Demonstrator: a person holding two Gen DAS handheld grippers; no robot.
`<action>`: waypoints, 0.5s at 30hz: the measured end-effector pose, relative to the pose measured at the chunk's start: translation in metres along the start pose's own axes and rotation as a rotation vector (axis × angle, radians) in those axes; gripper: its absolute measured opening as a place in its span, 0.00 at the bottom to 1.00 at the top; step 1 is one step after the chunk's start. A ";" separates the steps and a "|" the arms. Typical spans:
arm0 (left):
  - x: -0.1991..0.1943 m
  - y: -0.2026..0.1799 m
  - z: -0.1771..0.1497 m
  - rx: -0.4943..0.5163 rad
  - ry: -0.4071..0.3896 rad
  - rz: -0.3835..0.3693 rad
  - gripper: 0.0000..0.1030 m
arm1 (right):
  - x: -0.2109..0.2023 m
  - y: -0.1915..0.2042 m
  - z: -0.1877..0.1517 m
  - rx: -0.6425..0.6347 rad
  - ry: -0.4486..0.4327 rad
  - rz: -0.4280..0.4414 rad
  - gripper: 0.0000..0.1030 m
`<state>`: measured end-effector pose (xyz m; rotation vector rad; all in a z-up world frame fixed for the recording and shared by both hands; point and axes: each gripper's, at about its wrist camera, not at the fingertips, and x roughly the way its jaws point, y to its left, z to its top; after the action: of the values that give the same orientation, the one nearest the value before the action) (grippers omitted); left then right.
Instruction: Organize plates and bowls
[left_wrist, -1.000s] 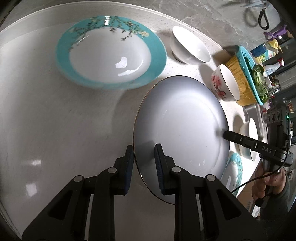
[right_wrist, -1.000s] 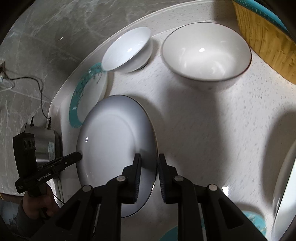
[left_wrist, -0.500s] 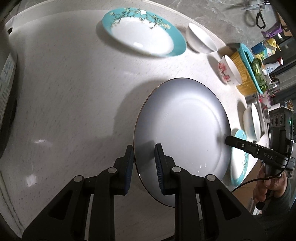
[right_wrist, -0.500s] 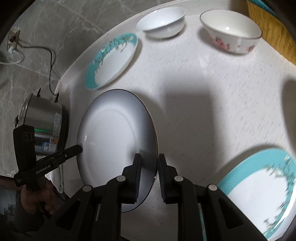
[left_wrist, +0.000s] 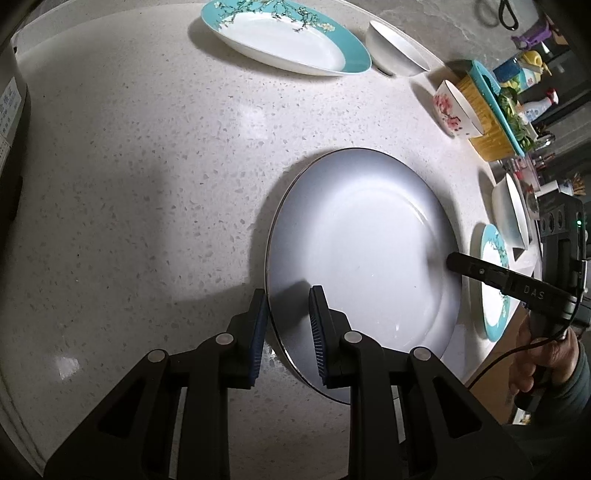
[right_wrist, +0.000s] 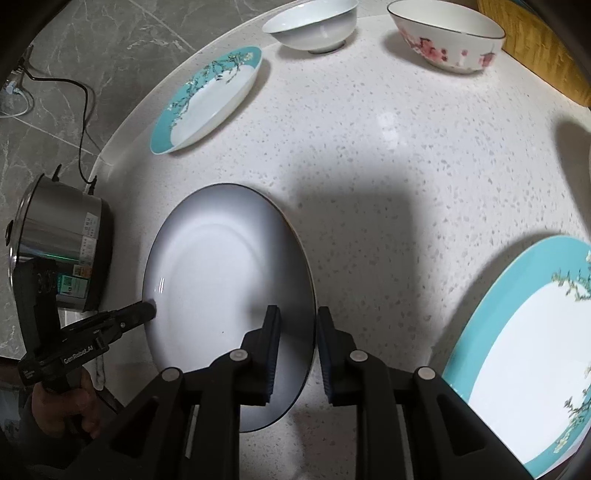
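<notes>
The right gripper (right_wrist: 297, 345) reaches in from six o'clock, its jaws straddling the right rim of a white plate (right_wrist: 218, 266) with a thin dark edge; they have just been opening, and a gap shows on the outer side. At eight o'clock the left gripper (right_wrist: 146, 312) meets the plate's opposite rim, held by a hand (right_wrist: 62, 410). A steel cooker (right_wrist: 55, 240) stands at nine o'clock. On the speckled countertop (right_wrist: 388, 155), a teal-rimmed plate (right_wrist: 207, 99) lies at eleven, a plain white bowl (right_wrist: 314, 26) at twelve, a pink-flowered bowl (right_wrist: 447, 40) at one, and another teal plate (right_wrist: 524, 350) at four.
</notes>
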<state>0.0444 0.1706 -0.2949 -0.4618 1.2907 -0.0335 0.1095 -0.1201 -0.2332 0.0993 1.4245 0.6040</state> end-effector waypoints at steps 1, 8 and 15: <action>0.000 -0.002 0.001 0.005 -0.004 0.002 0.20 | 0.002 -0.001 -0.001 0.006 -0.001 0.000 0.22; -0.001 -0.013 0.005 0.032 -0.028 0.031 0.21 | 0.001 0.003 -0.005 -0.005 -0.033 0.001 0.30; -0.039 -0.040 0.020 0.106 -0.146 0.064 0.21 | -0.022 0.011 -0.012 -0.007 -0.112 -0.005 0.40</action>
<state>0.0604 0.1516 -0.2412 -0.3255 1.1534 -0.0142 0.0943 -0.1242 -0.2116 0.1228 1.3137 0.5902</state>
